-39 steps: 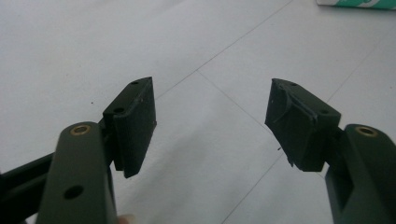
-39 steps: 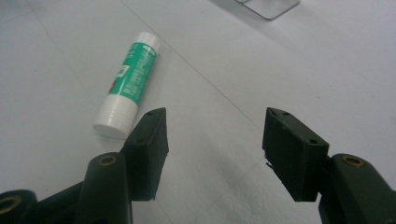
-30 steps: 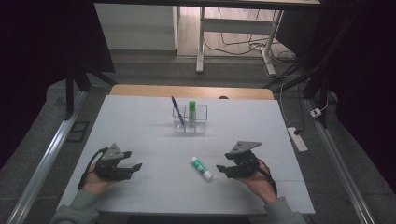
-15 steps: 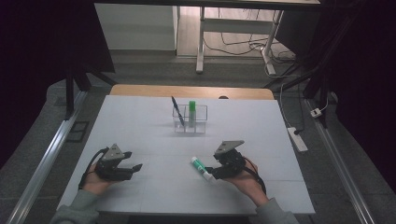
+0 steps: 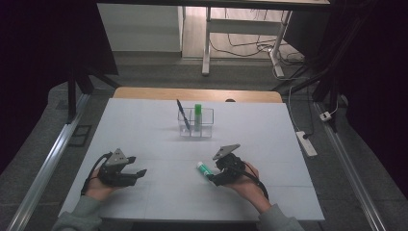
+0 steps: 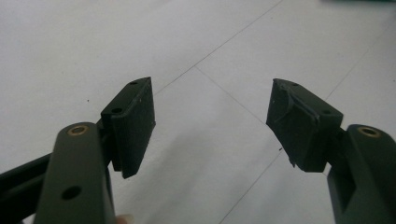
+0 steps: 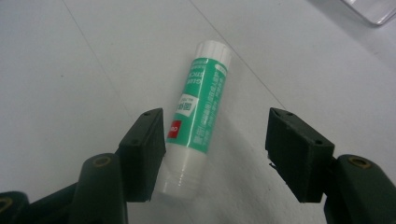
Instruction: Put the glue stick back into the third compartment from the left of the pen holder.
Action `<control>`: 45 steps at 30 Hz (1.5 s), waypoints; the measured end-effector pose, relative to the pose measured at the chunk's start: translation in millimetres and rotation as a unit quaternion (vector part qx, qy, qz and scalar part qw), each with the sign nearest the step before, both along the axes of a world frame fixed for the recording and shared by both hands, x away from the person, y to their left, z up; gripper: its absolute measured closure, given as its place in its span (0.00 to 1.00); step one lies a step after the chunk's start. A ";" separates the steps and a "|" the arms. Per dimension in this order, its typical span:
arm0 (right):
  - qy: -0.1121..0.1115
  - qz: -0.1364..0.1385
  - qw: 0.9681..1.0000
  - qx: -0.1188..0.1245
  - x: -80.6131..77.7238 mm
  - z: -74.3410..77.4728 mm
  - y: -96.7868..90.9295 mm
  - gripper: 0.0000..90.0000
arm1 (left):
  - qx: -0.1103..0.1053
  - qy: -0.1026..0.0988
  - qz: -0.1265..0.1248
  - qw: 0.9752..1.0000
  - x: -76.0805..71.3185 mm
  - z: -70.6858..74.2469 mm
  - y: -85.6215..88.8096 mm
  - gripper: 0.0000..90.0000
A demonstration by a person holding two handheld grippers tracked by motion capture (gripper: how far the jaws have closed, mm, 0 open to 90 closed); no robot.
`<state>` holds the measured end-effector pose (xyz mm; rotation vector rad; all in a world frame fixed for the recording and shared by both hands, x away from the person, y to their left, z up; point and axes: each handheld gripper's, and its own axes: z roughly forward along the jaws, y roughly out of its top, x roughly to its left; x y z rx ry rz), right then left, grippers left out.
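While left gripper (image 5: pixel 137 173) stays put, released, right gripper (image 7: pixel 212 154) has slid over the glue stick (image 7: pixel 198 116), jaws apart, not clamping.

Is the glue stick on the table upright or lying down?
Lying down: the glue stick rests flat on its side on the white table, between the right tongs' open jaws.

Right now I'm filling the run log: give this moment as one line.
right tool: open, straddling glue stick lying on table | left tool: open, nothing between | organizer: pen, second glue stick
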<state>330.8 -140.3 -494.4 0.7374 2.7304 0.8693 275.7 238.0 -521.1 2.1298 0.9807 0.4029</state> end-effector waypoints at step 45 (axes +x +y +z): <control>0.037 0.010 0.999 -0.018 8.7 3.1 7.1 0.72 | 0.018 -0.015 -0.009 1.000 -3.4 2.7 -7.0 0.34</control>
